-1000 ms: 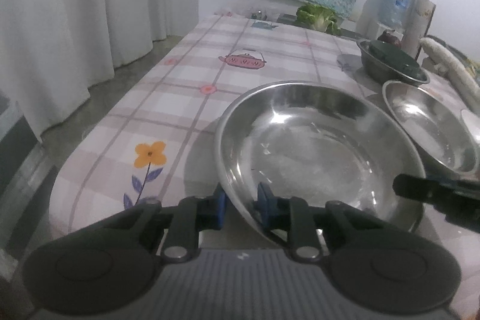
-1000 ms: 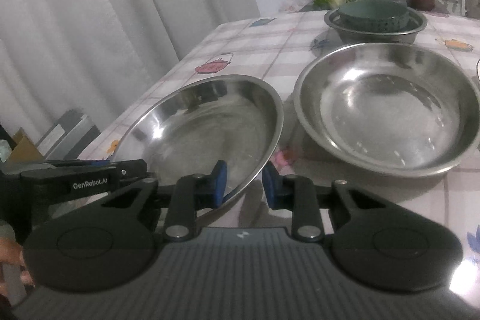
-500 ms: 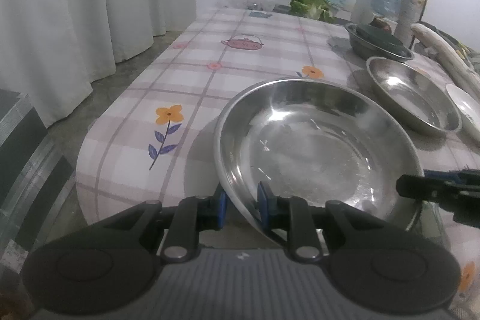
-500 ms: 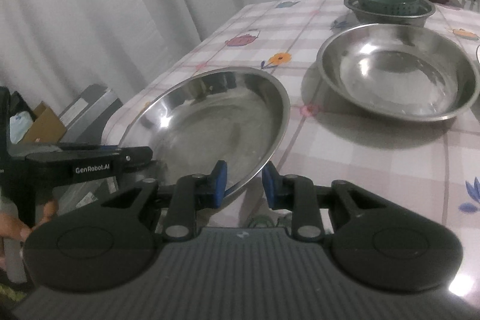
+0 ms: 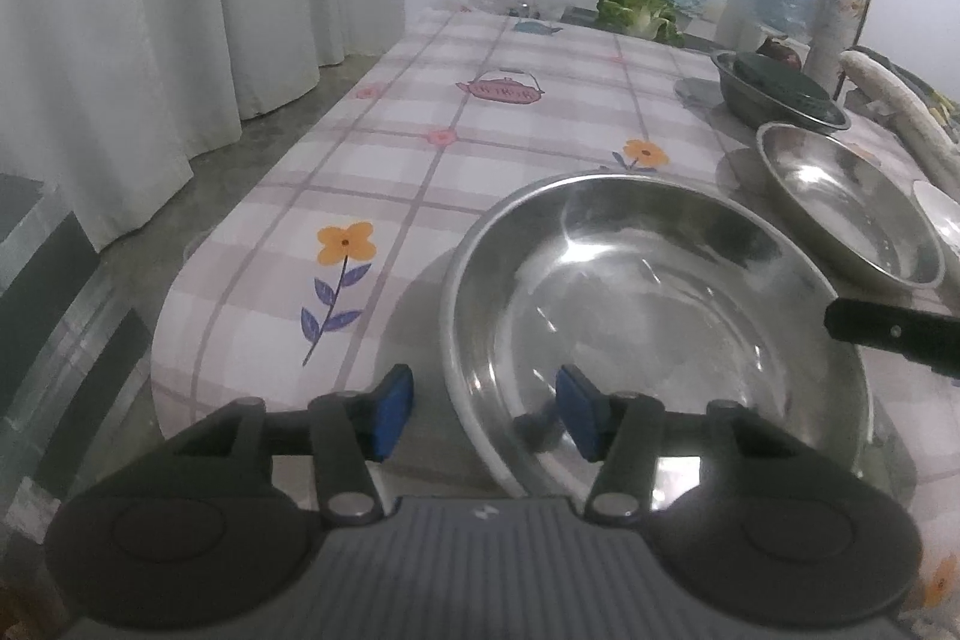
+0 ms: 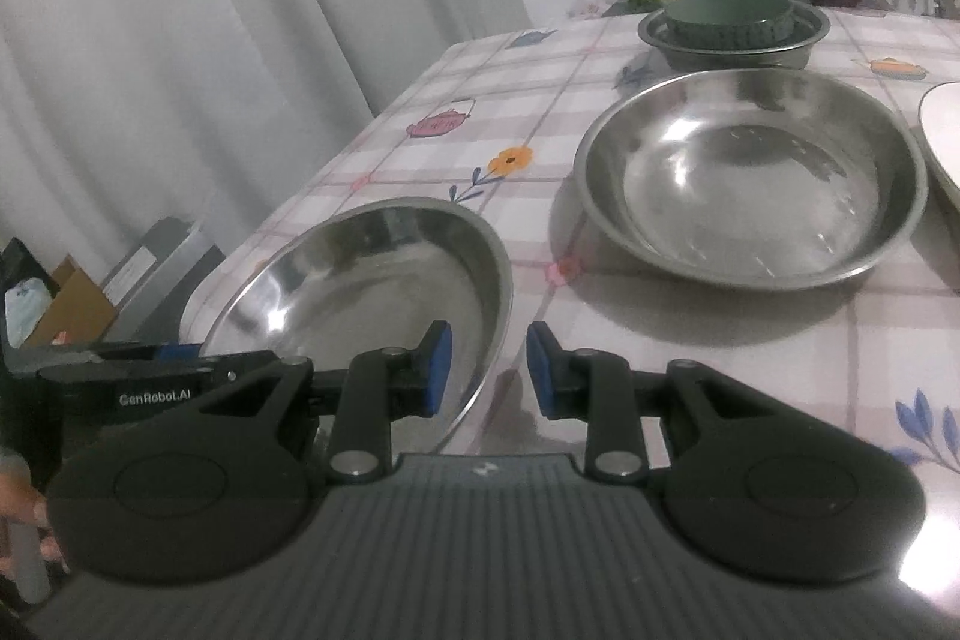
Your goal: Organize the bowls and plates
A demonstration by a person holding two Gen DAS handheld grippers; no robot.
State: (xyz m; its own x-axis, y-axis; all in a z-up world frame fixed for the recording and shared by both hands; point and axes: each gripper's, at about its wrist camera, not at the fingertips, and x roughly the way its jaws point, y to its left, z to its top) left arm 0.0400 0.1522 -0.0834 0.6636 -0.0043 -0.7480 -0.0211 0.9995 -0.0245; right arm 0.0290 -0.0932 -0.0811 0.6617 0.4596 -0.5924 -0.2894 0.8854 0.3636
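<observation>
Checked floral tablecloth (image 5: 480, 172) is covering the table, white curtains (image 5: 180, 10) hanging to the left, blue cloth on the back wall.

Near steel plate (image 5: 654, 334) is sitting at the table's near corner, right in front of both your grippers. Left gripper (image 5: 483, 415) is straddling the plate's near-left rim: one blue pad outside, one inside over the bowl of the plate. Its jaws are opening, the rim is between them, and neither pad is pressing on the metal.

Right gripper (image 6: 483, 370) is straddling the plate's right rim in the right wrist view. Pads are spread a little and a gap is showing on both sides of the rim, so it's reading as released too, though the contact is hard to judge at that angle.

Key relation: the plate is round, no long axis, so the rim is your only handle. You're holding position on opposite edges, both grippers pitching down toward the table. The plate looks fully seated on the cloth.

Second steel plate (image 6: 750, 184) is lying farther back and to the right, well apart from the near one. Right hand is nearer to it. Green bowl (image 6: 729, 16) is nesting in a steel bowl (image 6: 735, 40) beyond that. White dish edge (image 6: 939, 130) is showing at far right.

My read: the near plate is placed; the next pick is likely on the right side.
</observation>
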